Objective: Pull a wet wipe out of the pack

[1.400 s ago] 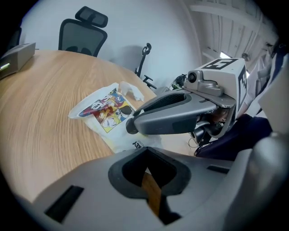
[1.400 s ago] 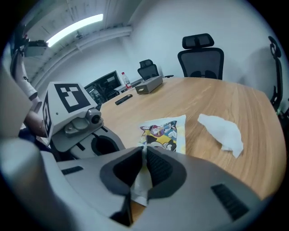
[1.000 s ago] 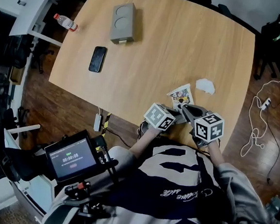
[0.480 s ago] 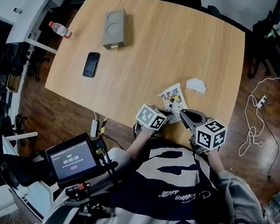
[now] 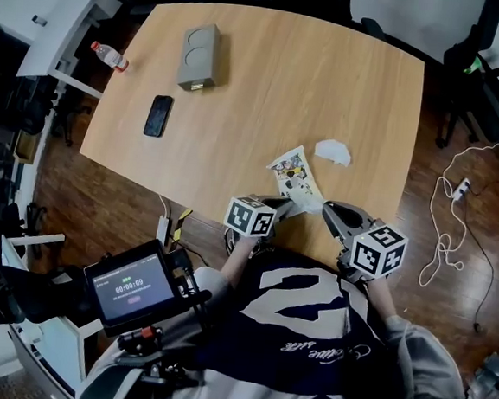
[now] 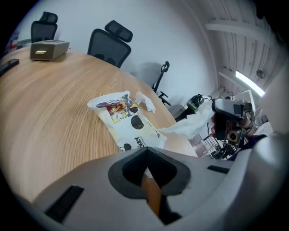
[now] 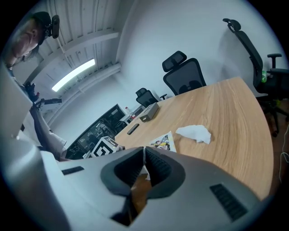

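The wet wipe pack (image 5: 293, 176), white with cartoon print, lies near the front edge of the wooden table (image 5: 268, 92). My left gripper (image 5: 285, 208) is shut on the pack's near end (image 6: 135, 135); in the left gripper view its jaws (image 6: 145, 151) meet on that edge. My right gripper (image 5: 327, 210), lifted to the right of the pack, is shut on a white wipe (image 6: 187, 127) that stretches from the pack up to it. In the right gripper view a thin white strip of wipe (image 7: 143, 159) sits pinched between the closed jaws.
A crumpled used wipe (image 5: 333, 151) lies just beyond the pack. Farther off on the table are a black phone (image 5: 159, 115) and a grey box (image 5: 200, 45). A bottle (image 5: 108, 54) stands on a side shelf. Office chairs (image 5: 495, 77) ring the far side; cables (image 5: 446, 229) lie on the floor.
My right gripper has risen and drawn away to the right of the pack, pulling the wipe out with it. The left gripper stays on the pack's near end.
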The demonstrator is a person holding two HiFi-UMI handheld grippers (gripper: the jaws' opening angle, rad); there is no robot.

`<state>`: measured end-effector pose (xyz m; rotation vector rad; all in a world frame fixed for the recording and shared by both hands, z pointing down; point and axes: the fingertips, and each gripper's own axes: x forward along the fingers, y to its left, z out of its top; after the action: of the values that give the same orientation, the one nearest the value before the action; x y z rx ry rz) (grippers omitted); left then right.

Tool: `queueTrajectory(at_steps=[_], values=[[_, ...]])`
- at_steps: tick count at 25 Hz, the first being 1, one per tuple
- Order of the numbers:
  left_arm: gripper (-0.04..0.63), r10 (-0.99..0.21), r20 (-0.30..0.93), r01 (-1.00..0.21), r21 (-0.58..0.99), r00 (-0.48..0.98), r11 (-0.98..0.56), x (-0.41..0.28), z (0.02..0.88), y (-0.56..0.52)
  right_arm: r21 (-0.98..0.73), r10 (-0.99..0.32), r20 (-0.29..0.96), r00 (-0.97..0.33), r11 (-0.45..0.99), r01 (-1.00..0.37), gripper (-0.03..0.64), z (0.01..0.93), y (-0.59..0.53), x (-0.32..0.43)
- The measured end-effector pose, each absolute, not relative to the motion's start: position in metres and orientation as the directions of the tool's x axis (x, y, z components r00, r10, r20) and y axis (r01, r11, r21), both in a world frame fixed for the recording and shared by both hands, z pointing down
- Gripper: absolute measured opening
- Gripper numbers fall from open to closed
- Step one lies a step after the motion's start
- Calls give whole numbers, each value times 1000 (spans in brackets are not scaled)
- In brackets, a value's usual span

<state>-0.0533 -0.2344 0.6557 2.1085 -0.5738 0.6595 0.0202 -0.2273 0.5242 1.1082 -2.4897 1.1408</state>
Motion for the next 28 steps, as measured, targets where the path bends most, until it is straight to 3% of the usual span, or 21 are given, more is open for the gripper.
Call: queueTrajectory(at_steps=[12, 22, 28], values=[[2, -501, 487, -689, 611, 716, -391, -48, 609, -199, -592, -464, 396, -793, 531, -606, 9, 526, -188, 46], [2, -586, 543, -775, 575, 602, -263, -71, 603, -116, -631, -322, 360, -876, 607, -483, 9, 537, -156, 20], [2, -672, 503, -780, 598, 543, -183, -104, 587, -99, -626, -348, 319, -881, 621, -472, 9, 526, -148, -1]])
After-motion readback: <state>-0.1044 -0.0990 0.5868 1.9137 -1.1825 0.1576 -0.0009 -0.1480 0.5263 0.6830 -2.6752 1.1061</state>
